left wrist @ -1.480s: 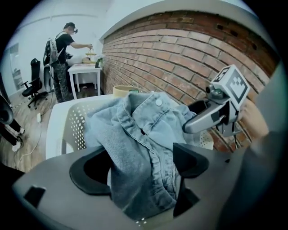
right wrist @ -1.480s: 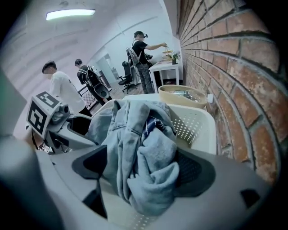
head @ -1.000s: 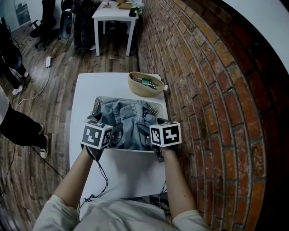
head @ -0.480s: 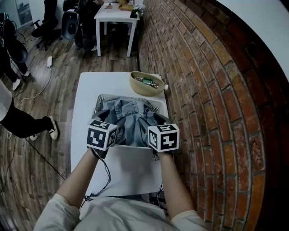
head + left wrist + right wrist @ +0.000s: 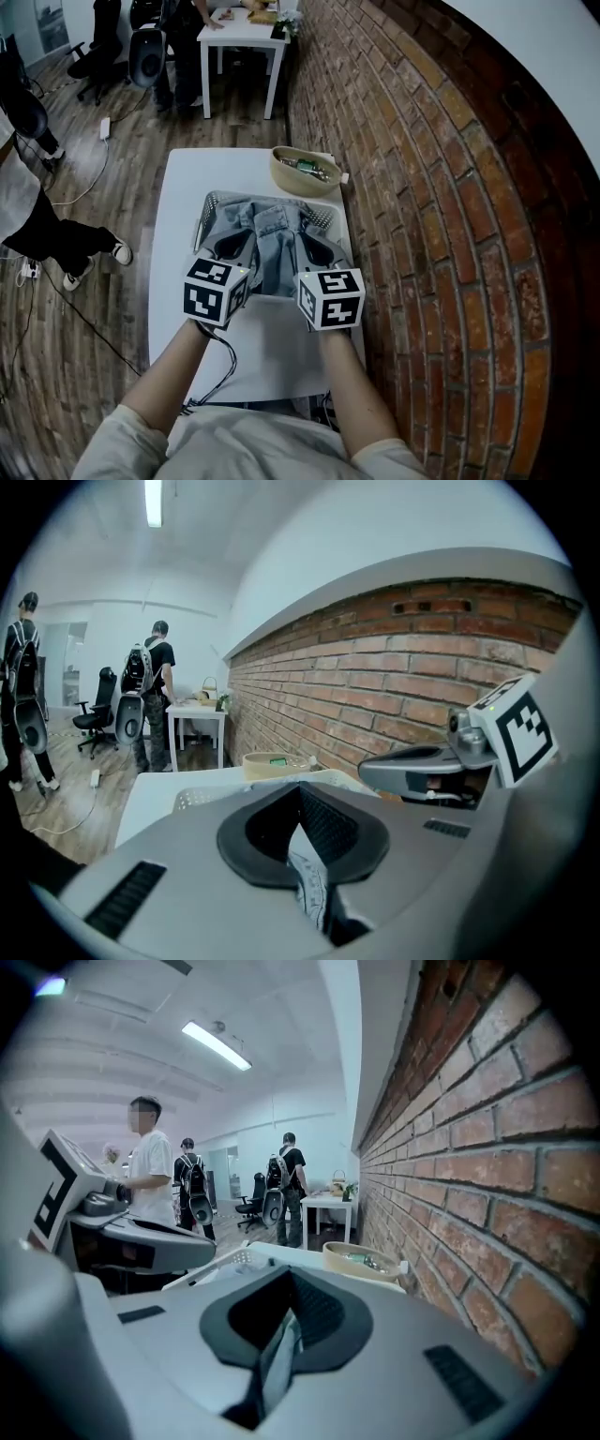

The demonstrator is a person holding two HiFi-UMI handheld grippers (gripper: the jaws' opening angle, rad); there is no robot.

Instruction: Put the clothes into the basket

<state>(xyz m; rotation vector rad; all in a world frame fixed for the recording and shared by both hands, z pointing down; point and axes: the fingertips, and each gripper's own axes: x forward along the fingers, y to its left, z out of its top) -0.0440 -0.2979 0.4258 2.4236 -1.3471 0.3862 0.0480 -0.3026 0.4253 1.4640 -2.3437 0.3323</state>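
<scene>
Brick wall (image 5: pixel 422 187) runs along the right side of a white table (image 5: pixel 272 356). On the table sits a white mesh basket (image 5: pixel 214 202). A denim garment (image 5: pixel 274 234) fills it, bunched, with its near edge at the near rim.

The left gripper (image 5: pixel 232 247) and right gripper (image 5: pixel 319 251) hang side by side over that edge. The jaws of each have just closed and are clenched on a fold of the denim, with the fabric visible between the pads in both gripper views.

A tan bowl (image 5: pixel 291 186) holding small items stands just beyond the basket, by the wall.
</scene>
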